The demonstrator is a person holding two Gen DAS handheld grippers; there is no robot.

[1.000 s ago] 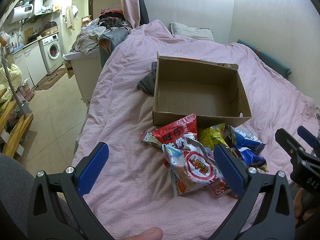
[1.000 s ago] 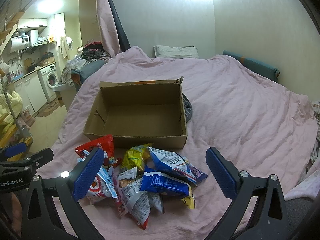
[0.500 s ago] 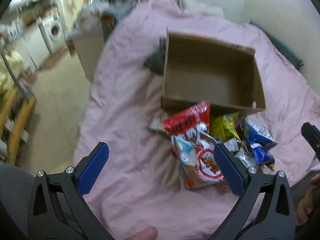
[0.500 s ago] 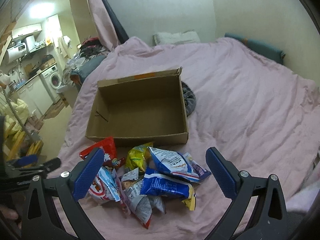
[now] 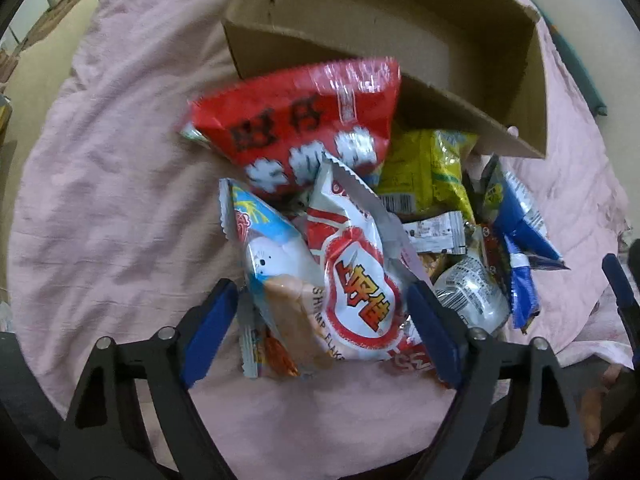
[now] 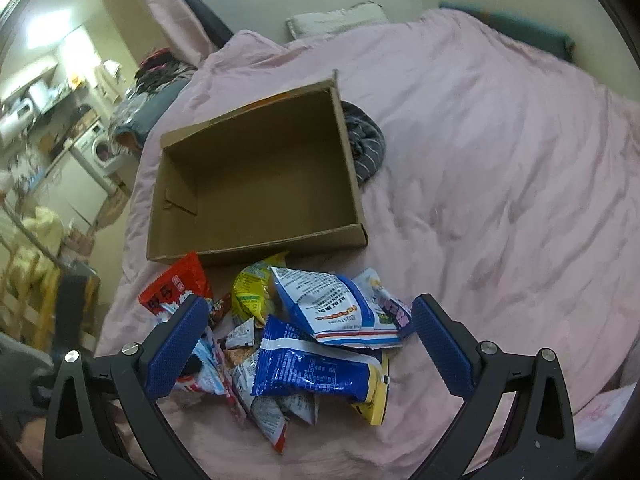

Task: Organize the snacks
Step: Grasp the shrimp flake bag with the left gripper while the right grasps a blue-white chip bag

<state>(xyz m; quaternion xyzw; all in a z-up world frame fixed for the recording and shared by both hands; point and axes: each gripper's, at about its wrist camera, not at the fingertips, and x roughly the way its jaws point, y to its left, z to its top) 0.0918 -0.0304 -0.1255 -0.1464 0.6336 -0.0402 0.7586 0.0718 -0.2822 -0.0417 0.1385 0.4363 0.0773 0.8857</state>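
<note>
1. Left claw [image 5: 320, 328] is spread wide, low over the snack pile; its blue pads flank the white shrimp-flakes bag [image 5: 356, 280] and the pale seal-print bag [image 5: 276, 276] on either side. Contact with either cannot be told.
2. Right claw [image 6: 310, 344] is also spread, nothing between its pads; it hangs over the near edge of the pile, above the dark blue bag [image 6: 316, 368].
3. The snacks lie heaped on the pink bed cover [image 6: 500, 200], just in front of the cardboard box [image 6: 256, 176] (none inside it).
4. Red bag [image 5: 304, 128] sits at the box-side left of the heap, its top edge against the box's front wall; motion blur softens it in the left view.
5. Yellow bag [image 5: 424, 168] lies beside the red one, close to the box.
6. White-and-blue bag [image 6: 332, 304] overlaps the dark blue bag's upper edge.
7. Small silver sachets [image 5: 436, 232] are tucked in the middle of the heap.
8. A grey striped cloth [image 6: 364, 144] is bunched against the box's right wall.
9. A washing machine [image 6: 102, 148] shows in the room beyond the bed, at left.
</note>
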